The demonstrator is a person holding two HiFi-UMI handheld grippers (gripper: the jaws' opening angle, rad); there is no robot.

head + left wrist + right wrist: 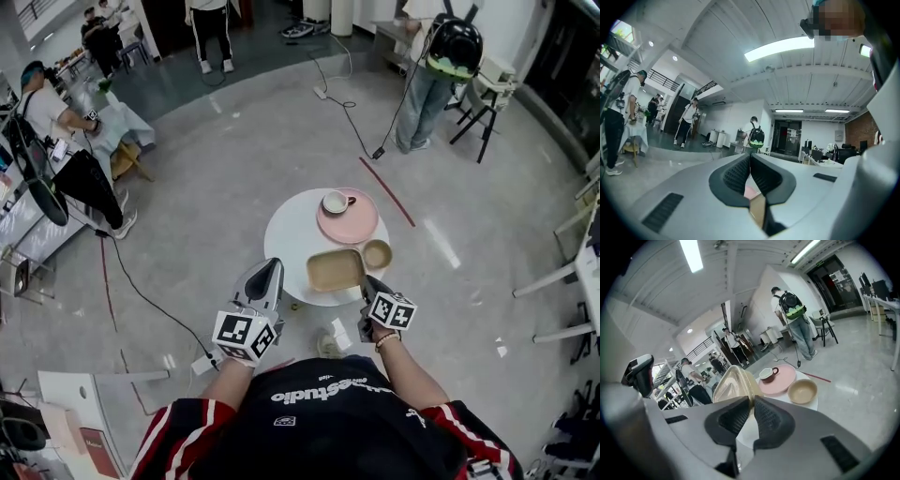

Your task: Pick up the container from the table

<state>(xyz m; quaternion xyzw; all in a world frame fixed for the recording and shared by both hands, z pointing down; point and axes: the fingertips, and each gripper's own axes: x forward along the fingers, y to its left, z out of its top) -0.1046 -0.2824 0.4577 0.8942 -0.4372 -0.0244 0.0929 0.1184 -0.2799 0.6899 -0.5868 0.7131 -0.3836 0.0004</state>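
Right gripper (367, 283) clamps the tilted container's (335, 270) four o'clock rim over the table (286, 232), bowl (377, 254) close at two o'clock. Left gripper (268, 274), jaws together and empty, borders the table's eight o'clock edge.

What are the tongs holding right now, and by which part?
The right tongs grip the beige container by the rim on the person's side. The left tongs are shut and hold nothing.

At frame centre are counted one table (286, 234), one container (336, 270), one bowl (377, 253), one plate (363, 225) and one cup (335, 202); below them, two grippers: the left gripper (271, 265) and the right gripper (367, 282).
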